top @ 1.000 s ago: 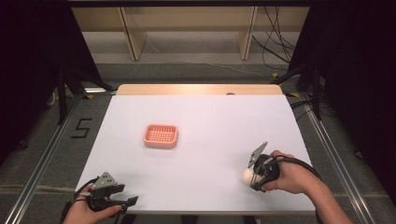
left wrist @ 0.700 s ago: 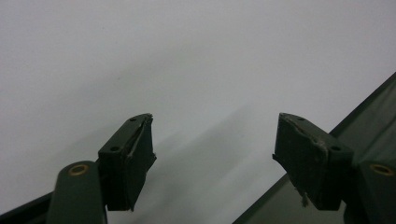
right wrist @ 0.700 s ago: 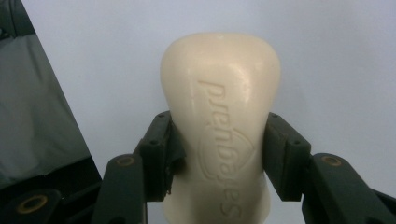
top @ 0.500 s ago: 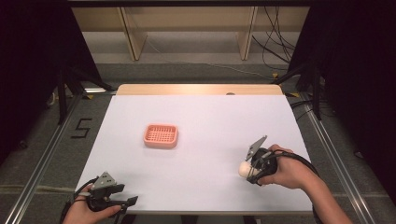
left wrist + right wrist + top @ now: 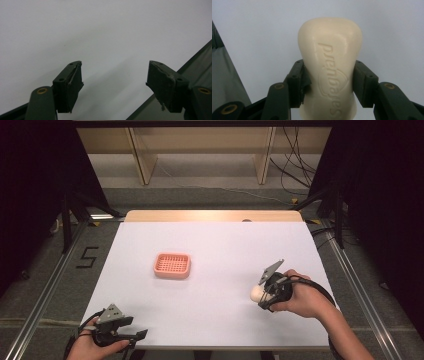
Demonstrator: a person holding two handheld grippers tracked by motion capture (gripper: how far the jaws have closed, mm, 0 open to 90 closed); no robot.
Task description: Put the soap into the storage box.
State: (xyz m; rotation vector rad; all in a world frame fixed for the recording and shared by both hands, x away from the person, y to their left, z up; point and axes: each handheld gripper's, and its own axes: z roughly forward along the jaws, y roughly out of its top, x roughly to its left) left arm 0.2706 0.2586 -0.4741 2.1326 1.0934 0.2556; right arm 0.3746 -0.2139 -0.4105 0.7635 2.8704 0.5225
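A cream bar of soap [image 5: 332, 67] with embossed lettering stands between the jaws of my right gripper [image 5: 329, 82], which is shut on its waist. In the high view that right gripper [image 5: 263, 295] holds the soap [image 5: 256, 292] just over the white table at the right. A pink slotted soap dish [image 5: 172, 265] lies left of the table's middle, well apart from the soap. My left gripper [image 5: 131, 336] rests at the table's front left edge; its jaws [image 5: 115, 82] stand wide apart over bare white surface with nothing between them.
The white table [image 5: 215, 250] has a wooden strip [image 5: 212, 216] along its far edge. Metal rails [image 5: 42, 295] run along both sides on the floor. Cables [image 5: 295, 175] lie on the floor at the back right. The table's front edge [image 5: 160, 100] is close under my left gripper.
My right gripper has carried the soap a little forward, away from the front edge, and slightly upward. The left gripper has stayed where it was.
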